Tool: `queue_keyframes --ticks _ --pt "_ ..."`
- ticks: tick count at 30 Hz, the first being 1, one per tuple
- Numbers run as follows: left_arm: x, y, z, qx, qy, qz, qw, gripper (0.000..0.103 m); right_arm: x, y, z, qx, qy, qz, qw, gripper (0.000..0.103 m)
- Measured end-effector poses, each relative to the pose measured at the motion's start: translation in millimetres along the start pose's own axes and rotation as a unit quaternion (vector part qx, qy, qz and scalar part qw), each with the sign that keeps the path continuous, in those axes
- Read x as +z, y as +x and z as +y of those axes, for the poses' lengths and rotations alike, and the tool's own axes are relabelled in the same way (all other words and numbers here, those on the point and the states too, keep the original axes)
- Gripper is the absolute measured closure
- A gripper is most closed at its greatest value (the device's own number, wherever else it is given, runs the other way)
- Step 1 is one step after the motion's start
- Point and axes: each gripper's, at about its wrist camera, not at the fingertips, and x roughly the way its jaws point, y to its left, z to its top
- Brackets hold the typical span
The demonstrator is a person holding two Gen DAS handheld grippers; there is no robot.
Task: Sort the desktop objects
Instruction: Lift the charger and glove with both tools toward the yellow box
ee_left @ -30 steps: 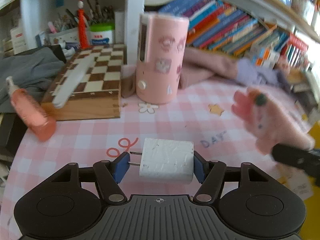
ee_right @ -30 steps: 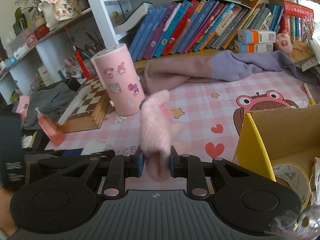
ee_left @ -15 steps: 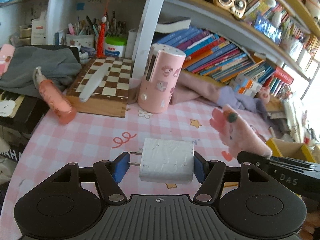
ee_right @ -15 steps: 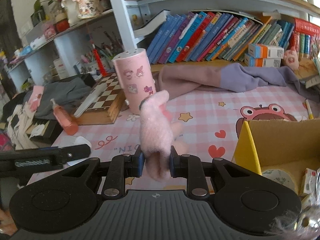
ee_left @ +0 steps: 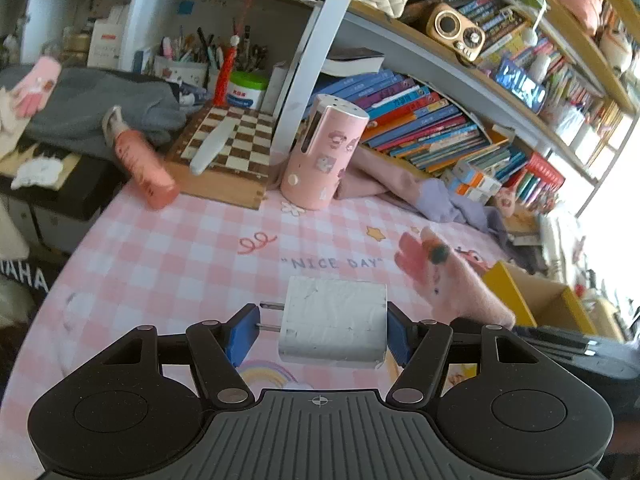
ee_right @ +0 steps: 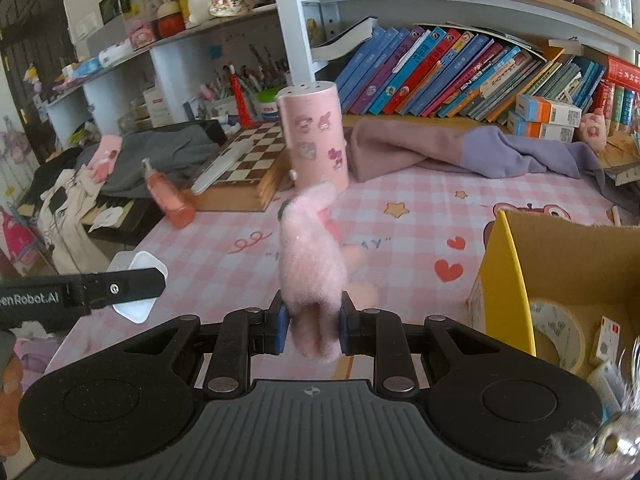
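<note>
White and hard-edged, the charger (ee_left: 334, 320) sits clamped in the left gripper (ee_left: 318, 334), held above the pink checked tablecloth (ee_left: 180, 256). One blue pad (ee_left: 396, 338) lies flat on its body, but the other presses only on the tips of its two metal prongs. The right gripper (ee_right: 312, 330) is closed tightly on a pink fuzzy toy (ee_right: 312, 264), pinched low at its base so most of the toy stands up and leans forward. Both things are in the air, near each other, with the open cardboard box (ee_right: 516, 264) just to the right, already holding a roll of tape (ee_right: 560, 330) and small packets.

The weak point looks like the charger. A grip through two thin prongs gives little surface, so a quick swing or a bump could let it pivot or slip out and drop onto the table. The two grippers are also close together; if both head for the box at once, the tools could knock against each other or the box's yellow wall (ee_right: 504, 280). The toy is soft, so it may cling to the pads on release or snag on the rim.

Much stays unclear. The box is cut off at the frame edge in both views, so its free space cannot be judged. The toy's far side and its face are blurred, and the dark spot on it cannot be identified. Whether the prongs sit centred on the pad is hidden behind it. Only a sliver of a hand (ee_right: 10, 376) shows at the left edge.
</note>
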Motion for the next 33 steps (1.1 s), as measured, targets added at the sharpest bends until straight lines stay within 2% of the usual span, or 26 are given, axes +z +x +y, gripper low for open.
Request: queue_keyframes --ticks 13,21,33 --pt "-36.3 -51.7 24.5 -0.008 -0.025 0.007 0.9996 0.038 -44.8 -34.1 32.8 0.000 0.008 0.042 0.999 0.081" --pt "-54.6 -77.6 30.2 -0.015 -0.021 0.015 0.9995 0.038 -67.6 -56.7 56.4 0.002 0.016 0.040 0.999 0.081" --pt "-81.7 -106.1 20.8 -0.044 -0.004 0.025 0.9987 0.038 -98.8 -95.8 70.1 -0.013 0.036 0.032 0.999 0.081"
